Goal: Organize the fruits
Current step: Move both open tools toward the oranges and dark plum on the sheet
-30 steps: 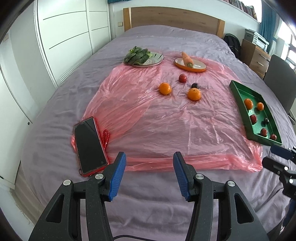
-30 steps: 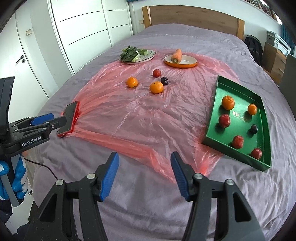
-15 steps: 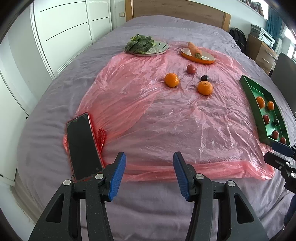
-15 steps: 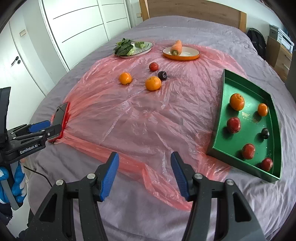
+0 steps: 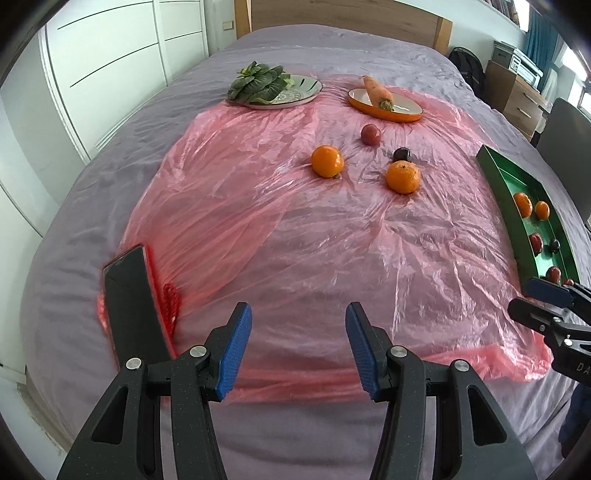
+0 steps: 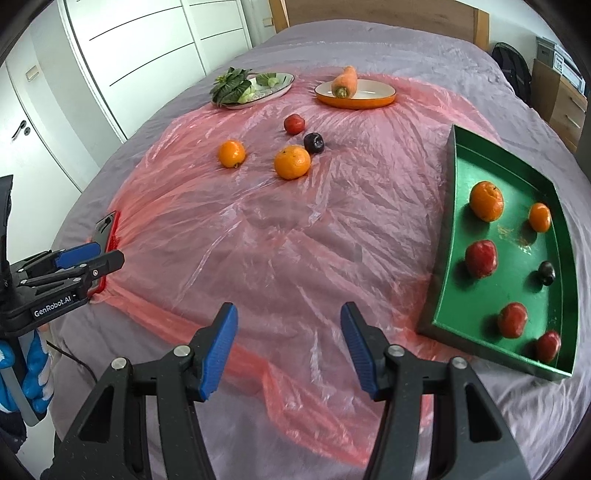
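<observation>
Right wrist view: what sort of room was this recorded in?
Most likely a home bedroom. The fruit lies on a pink plastic sheet spread over a bed with purple bedding and a wooden headboard, beside white wardrobe doors.

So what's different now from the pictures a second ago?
Both grippers, left gripper and right gripper, moved forward over the bed toward the loose fruit; both are open and hold nothing. The two oranges, the green tray with its fruit and the phone stayed put.
</observation>
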A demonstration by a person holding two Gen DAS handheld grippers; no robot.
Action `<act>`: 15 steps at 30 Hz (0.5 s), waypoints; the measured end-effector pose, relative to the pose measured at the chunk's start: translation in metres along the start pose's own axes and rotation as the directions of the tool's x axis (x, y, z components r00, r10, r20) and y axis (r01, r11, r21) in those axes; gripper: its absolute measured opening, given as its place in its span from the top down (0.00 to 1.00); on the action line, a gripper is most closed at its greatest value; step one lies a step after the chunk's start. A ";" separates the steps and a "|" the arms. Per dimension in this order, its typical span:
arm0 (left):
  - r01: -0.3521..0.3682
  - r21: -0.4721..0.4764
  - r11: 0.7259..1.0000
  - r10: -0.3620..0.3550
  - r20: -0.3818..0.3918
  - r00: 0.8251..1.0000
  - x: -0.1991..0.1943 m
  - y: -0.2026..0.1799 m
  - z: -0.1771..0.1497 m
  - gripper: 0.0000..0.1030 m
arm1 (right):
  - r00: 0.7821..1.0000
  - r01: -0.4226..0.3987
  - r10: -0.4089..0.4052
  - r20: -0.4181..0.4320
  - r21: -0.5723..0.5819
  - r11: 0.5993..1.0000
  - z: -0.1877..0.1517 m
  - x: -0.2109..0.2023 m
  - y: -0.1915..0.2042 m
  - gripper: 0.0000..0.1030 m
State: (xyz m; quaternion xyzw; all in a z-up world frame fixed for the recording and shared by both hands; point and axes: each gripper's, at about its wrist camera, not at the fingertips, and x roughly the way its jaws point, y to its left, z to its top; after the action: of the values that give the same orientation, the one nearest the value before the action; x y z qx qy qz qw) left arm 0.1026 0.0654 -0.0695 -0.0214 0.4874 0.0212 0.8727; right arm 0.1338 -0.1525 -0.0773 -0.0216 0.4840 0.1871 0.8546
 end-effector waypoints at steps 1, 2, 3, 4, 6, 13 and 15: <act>0.002 0.000 1.000 -0.002 -0.001 1.000 0.002 -0.001 0.002 0.54 | 1.000 -0.002 0.002 -0.002 0.000 1.000 0.002 0.003 -0.002 0.12; 0.006 0.000 1.000 -0.006 -0.003 1.000 0.005 -0.001 0.005 0.54 | 1.000 -0.004 0.004 -0.003 0.002 1.000 0.005 0.006 -0.003 0.12; 0.010 0.000 1.000 -0.010 -0.005 1.000 0.008 -0.002 0.007 0.54 | 1.000 -0.005 0.005 -0.005 0.003 1.000 0.007 0.009 -0.004 0.12; 0.012 0.001 1.000 -0.012 -0.006 1.000 0.011 -0.002 0.010 0.54 | 1.000 -0.006 0.006 -0.005 0.003 1.000 0.009 0.011 -0.005 0.12; 0.018 0.004 1.000 -0.018 -0.006 1.000 0.016 -0.003 0.015 0.54 | 1.000 -0.010 0.010 -0.006 0.003 1.000 0.014 0.016 -0.007 0.12; 0.028 0.023 0.999 -0.028 -0.003 1.000 0.032 -0.009 0.035 0.54 | 1.000 -0.026 0.026 -0.001 0.007 1.000 0.032 0.032 -0.013 0.12; 0.030 0.025 0.999 -0.030 -0.002 1.000 0.037 -0.009 0.041 0.54 | 1.000 -0.031 0.031 -0.001 0.011 0.999 0.037 0.036 -0.015 0.12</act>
State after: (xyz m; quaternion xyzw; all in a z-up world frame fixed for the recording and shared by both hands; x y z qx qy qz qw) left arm 0.1576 0.0594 -0.0795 -0.0179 0.4878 0.0022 0.8727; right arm 0.1862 -0.1477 -0.0897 -0.0093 0.4858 0.1978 0.8513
